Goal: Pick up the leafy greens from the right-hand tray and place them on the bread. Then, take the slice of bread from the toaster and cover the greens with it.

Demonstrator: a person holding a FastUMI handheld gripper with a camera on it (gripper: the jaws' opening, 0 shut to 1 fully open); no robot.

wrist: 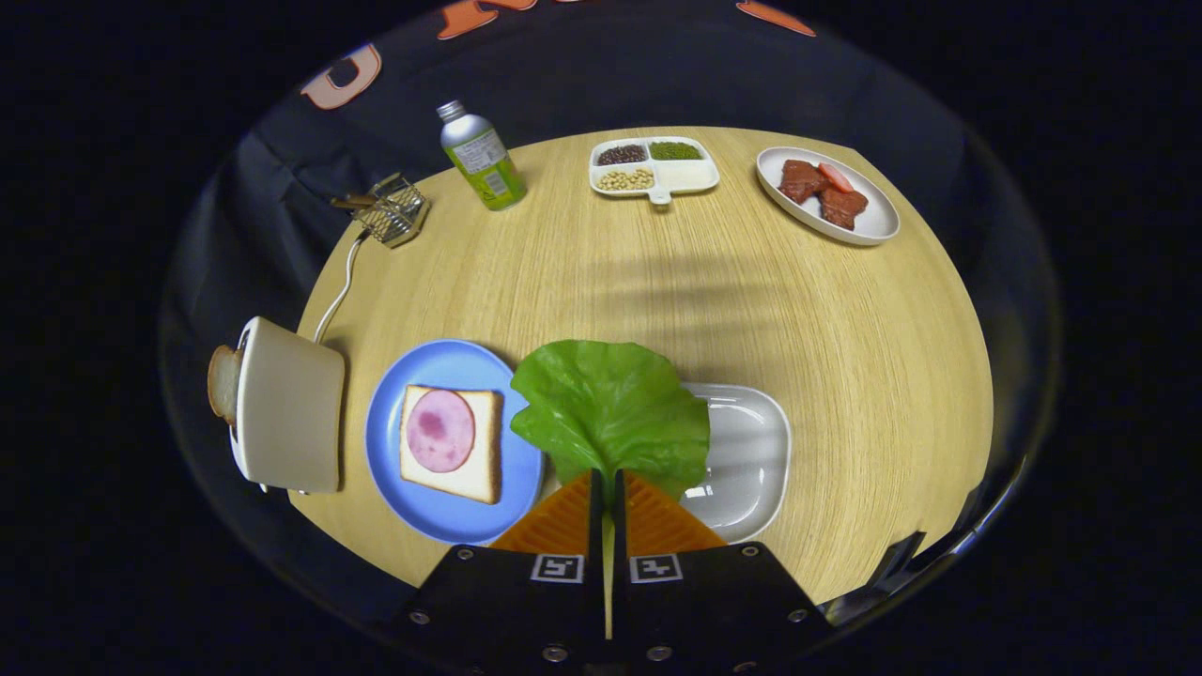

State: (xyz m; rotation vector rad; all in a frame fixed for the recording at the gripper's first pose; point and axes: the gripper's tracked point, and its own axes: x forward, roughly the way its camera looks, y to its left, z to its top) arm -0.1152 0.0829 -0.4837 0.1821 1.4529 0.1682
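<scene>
My gripper (608,483) is shut on the stem of a big green leaf (610,408), which fans out just ahead of the fingers, lifted over the white tray (751,451). Left of the fingers lies a blue plate (390,469) holding a slice of bread (484,446) topped with a round of ham (439,429). Further left stands a cream toaster (289,406) with a second slice of bread (223,382) sticking out of its far side.
Beyond the leaf the wooden table (657,282) carries a green bottle (482,157), a small wire basket (392,210), a divided white dish of beans (654,167) and an oval plate of meat pieces (826,192). The toaster's white cord (338,286) runs toward the basket.
</scene>
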